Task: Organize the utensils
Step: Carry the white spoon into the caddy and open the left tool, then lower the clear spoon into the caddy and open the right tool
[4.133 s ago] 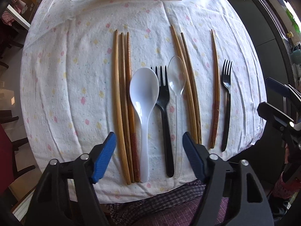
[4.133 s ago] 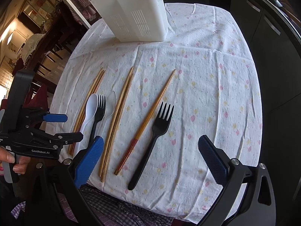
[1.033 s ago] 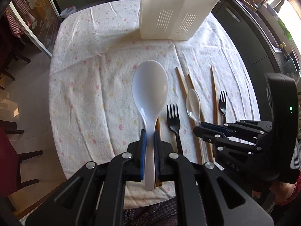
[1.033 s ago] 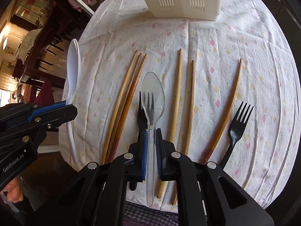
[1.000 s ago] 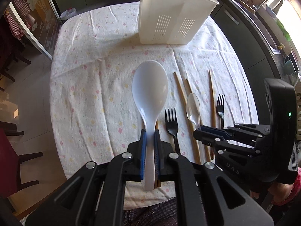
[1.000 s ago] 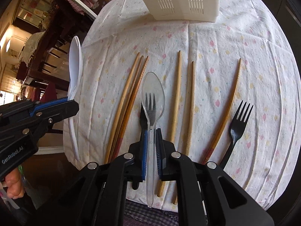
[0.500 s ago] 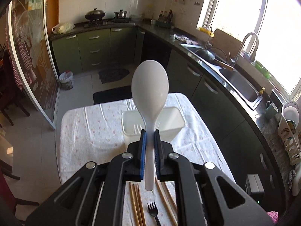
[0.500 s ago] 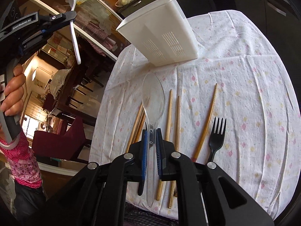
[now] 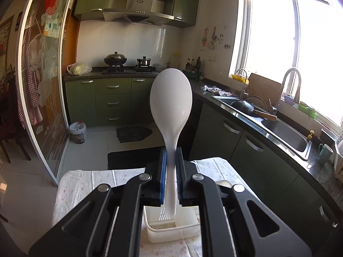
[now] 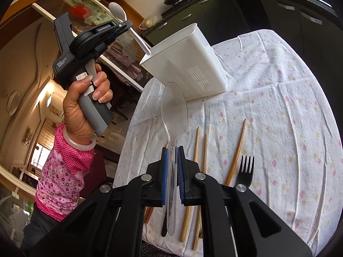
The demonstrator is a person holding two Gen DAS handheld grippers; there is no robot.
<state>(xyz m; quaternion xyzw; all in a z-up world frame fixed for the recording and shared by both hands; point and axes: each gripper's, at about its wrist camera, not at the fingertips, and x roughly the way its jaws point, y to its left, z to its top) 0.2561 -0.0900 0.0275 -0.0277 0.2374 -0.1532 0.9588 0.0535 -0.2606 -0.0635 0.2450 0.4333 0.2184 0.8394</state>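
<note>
My left gripper [image 9: 170, 175] is shut on the handle of a white plastic spoon [image 9: 170, 105], held upright with its handle end just over the open top of the white utensil basket [image 9: 171, 231]. In the right wrist view the left gripper [image 10: 126, 24] holds the white spoon [image 10: 117, 9] with its handle tip at the basket's [image 10: 186, 62] rim. My right gripper [image 10: 172, 177] is shut on a clear plastic spoon [image 10: 174, 107], above the table's near side. Wooden chopsticks [image 10: 236, 152] and a black fork [image 10: 245, 169] lie on the cloth.
The table has a white flowered cloth [image 10: 278, 111]. Another black fork handle [image 10: 164, 224] and more chopsticks [image 10: 196, 147] lie under my right gripper. Beyond the table are green kitchen cabinets [image 9: 111, 100], a sink counter [image 9: 278, 124] and a glass sliding door [image 9: 42, 85].
My left gripper has lifted the white spoon off the table, tilted it upright and brought it over the basket. My right gripper has picked up the clear spoon and raised it slightly.
</note>
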